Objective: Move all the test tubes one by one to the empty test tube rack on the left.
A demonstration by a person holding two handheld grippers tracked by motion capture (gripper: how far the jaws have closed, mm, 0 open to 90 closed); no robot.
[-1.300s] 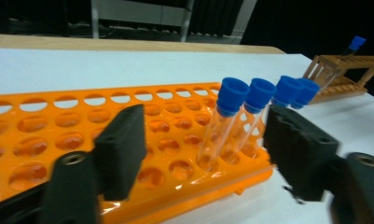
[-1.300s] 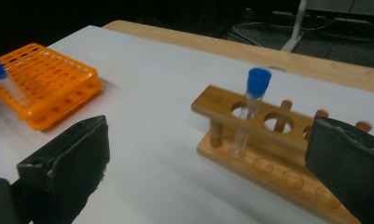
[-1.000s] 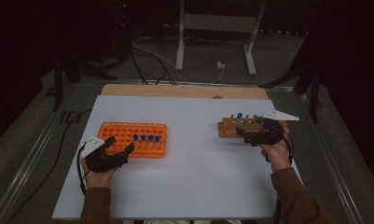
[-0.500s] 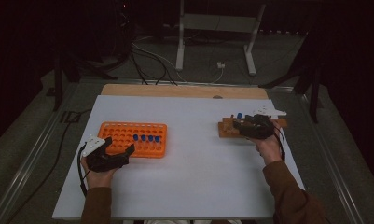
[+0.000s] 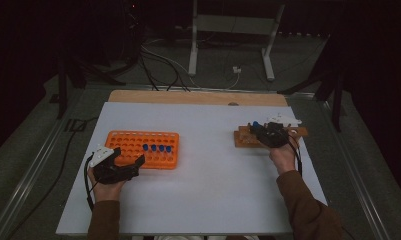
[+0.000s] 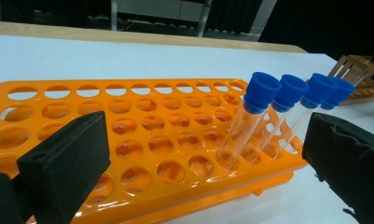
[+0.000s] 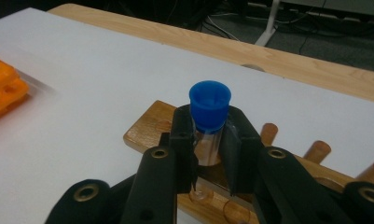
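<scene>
The likeliest slip is at the right gripper (image 7: 208, 149): its jaws have just been closing and now pinch a blue-capped test tube (image 7: 209, 122) just under the cap, the tube standing in the wooden rack (image 7: 149, 129). Pulled at a slant, the glass could bind in its hole and drag the light rack along — or slide through the pads, since the grip is high and narrow.

In the high view that rack (image 5: 244, 138) sits at about 3 o'clock on the white table (image 5: 203, 200).

The left gripper (image 5: 124, 164) rests near 8 o'clock, jaws spread wide and holding nothing, facing the orange rack (image 6: 142, 140) with four capped tubes (image 6: 254, 121) at its right end — an idle nudge could tip those.
</scene>
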